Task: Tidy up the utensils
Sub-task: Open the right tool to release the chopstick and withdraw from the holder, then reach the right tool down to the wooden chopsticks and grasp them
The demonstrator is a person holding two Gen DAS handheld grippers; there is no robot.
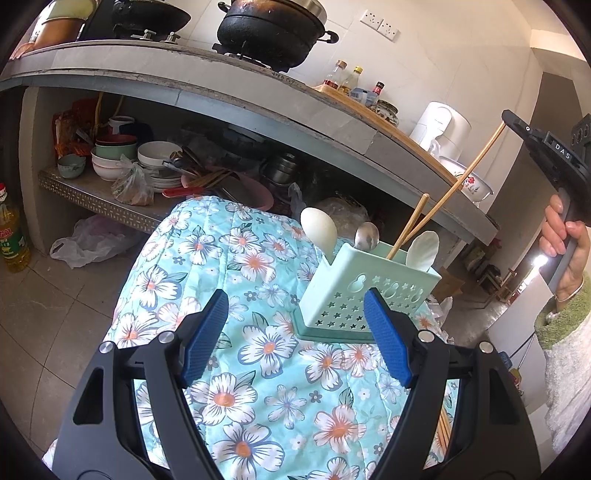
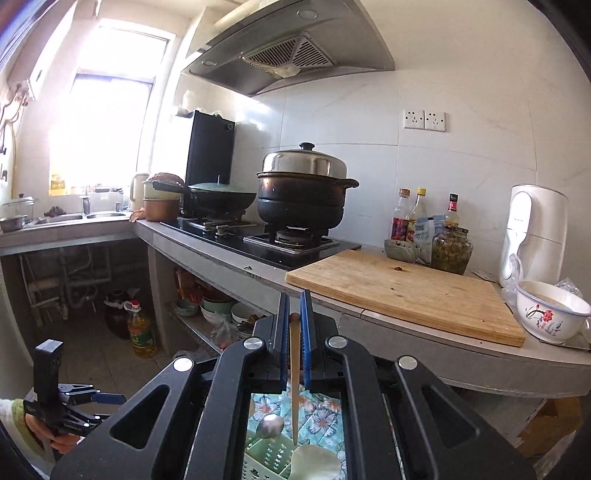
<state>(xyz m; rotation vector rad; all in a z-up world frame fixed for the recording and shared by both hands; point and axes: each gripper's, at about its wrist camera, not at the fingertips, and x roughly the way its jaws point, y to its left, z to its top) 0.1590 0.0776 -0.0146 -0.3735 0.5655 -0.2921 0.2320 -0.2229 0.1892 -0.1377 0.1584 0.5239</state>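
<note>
Chopstick point(image 2: 294, 369): the right gripper point(image 2: 294, 314) has its fingers closed tight on it, up above the holder point(image 1: 365, 291) on the flowery cloth point(image 1: 236, 280). Aim the low tip at an empty slot and go down slowly. The holder has two white spoons, a metal spoon, maybe one more chopstick. The left gripper point(image 1: 295, 332) fingers are open, holding nothing.

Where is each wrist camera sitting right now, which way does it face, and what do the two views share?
Left wrist: low over the floral cloth, facing the caddy and under-counter shelf; open left gripper in front, right hand at the right edge.
Right wrist: higher, facing the stove and cutting board; right gripper shut on a chopstick, left gripper at lower left.
Shared: caddy, cloth, black pot, white appliance.
</note>
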